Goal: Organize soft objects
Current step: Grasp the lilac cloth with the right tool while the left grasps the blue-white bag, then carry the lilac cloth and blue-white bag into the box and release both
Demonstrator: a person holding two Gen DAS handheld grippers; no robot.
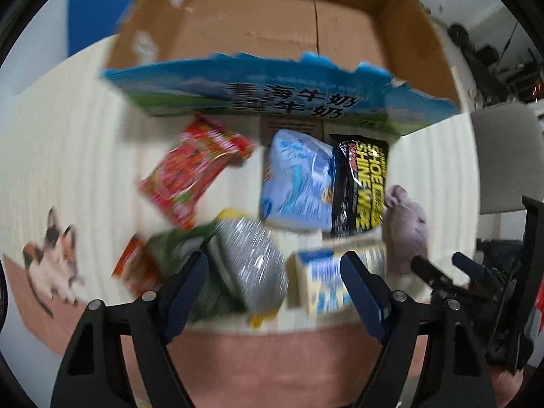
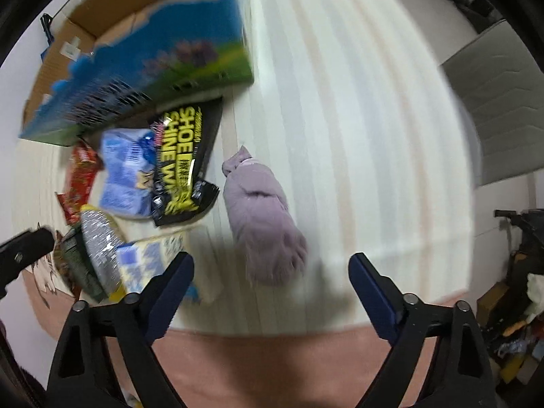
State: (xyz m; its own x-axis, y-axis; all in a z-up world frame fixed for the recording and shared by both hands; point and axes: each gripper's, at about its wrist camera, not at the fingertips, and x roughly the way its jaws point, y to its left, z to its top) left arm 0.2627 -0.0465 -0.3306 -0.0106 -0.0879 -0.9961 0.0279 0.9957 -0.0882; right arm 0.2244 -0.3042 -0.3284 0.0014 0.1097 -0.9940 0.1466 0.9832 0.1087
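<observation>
Soft packs lie on a cream striped mat (image 2: 340,102) before an open cardboard box (image 1: 272,34) with a blue printed front. In the left wrist view I see a red snack pack (image 1: 190,173), a light blue tissue pack (image 1: 295,180), a black shoe shine wipes pack (image 1: 362,183), a silver pack (image 1: 248,255), a blue and cream pack (image 1: 323,282) and a lilac rolled cloth (image 1: 406,231). My left gripper (image 1: 273,272) is open above the silver pack. My right gripper (image 2: 268,272) is open, with the lilac cloth (image 2: 261,210) just ahead of its fingers.
A green pack (image 1: 176,251) and an orange pack (image 1: 136,268) lie at the left of the pile. A cat picture (image 1: 54,261) marks the pink mat border. A grey chair (image 2: 493,95) stands to the right. Clutter sits on the floor at the far right (image 2: 516,323).
</observation>
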